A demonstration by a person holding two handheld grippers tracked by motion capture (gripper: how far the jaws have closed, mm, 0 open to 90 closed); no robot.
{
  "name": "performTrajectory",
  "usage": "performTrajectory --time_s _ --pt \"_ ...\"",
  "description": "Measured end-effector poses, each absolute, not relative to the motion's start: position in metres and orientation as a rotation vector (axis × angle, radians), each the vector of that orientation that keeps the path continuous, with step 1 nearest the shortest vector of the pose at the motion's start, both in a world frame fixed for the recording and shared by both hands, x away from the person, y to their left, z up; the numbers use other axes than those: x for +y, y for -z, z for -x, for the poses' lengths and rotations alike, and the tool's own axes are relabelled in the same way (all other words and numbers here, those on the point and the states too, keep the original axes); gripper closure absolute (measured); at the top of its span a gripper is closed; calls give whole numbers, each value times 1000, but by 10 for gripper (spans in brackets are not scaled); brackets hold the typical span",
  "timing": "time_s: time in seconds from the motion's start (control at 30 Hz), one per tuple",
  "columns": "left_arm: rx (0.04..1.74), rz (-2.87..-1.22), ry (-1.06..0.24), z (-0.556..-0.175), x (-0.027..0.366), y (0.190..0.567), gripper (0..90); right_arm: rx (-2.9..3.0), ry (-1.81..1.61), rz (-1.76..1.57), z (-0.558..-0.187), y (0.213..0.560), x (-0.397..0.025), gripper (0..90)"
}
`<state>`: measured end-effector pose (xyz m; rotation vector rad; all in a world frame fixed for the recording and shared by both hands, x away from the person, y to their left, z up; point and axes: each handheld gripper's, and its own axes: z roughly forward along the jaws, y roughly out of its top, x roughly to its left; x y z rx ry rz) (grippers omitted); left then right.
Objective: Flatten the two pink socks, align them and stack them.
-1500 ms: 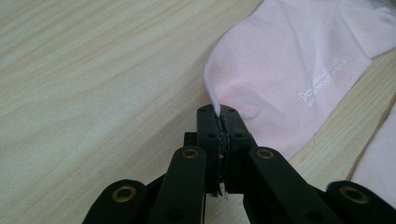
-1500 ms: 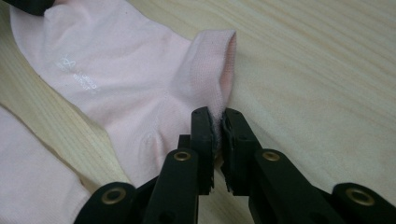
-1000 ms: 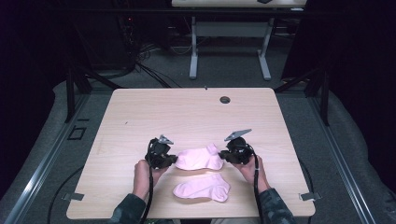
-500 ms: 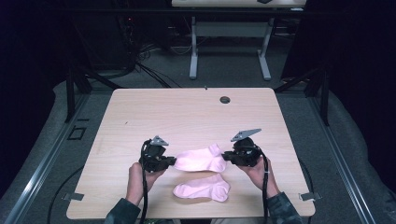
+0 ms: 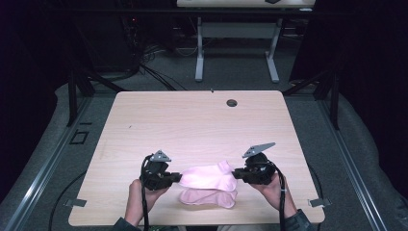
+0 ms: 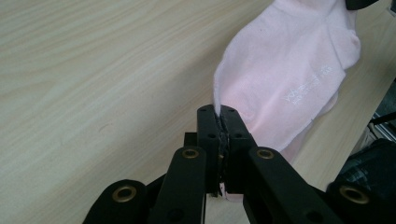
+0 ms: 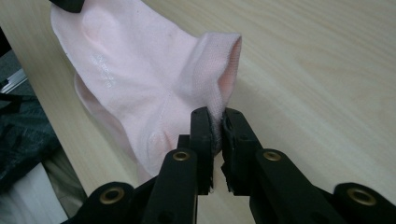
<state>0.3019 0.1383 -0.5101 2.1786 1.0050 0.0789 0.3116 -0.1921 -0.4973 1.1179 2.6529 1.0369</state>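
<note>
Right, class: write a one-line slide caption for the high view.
Two hand-held tools, left tool and right tool, pinch opposite ends of a pink sock above a second sock on a wooden table.

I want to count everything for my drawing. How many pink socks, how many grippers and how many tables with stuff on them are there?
Pink socks: 2, the upper sock and the lower sock
Grippers: 2, the left gripper and the right gripper
Tables: 1, the wooden table
Total: 5
</note>
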Motion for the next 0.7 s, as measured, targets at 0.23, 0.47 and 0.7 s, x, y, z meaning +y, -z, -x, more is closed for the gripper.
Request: performTrajectory --time_s 0.23,0.47,0.7 --pt "1011 -2207 -36 -291 136 527 885 2698 -1002 -1133 -300 513 -192 834" --pt "1024 -2238 6 -284 132 542 883 2733 -968 -1151 -296 527 -191 831" --pt "1061 -2250 -10 -283 136 547 689 2733 -944 -1167 -297 540 -191 714"
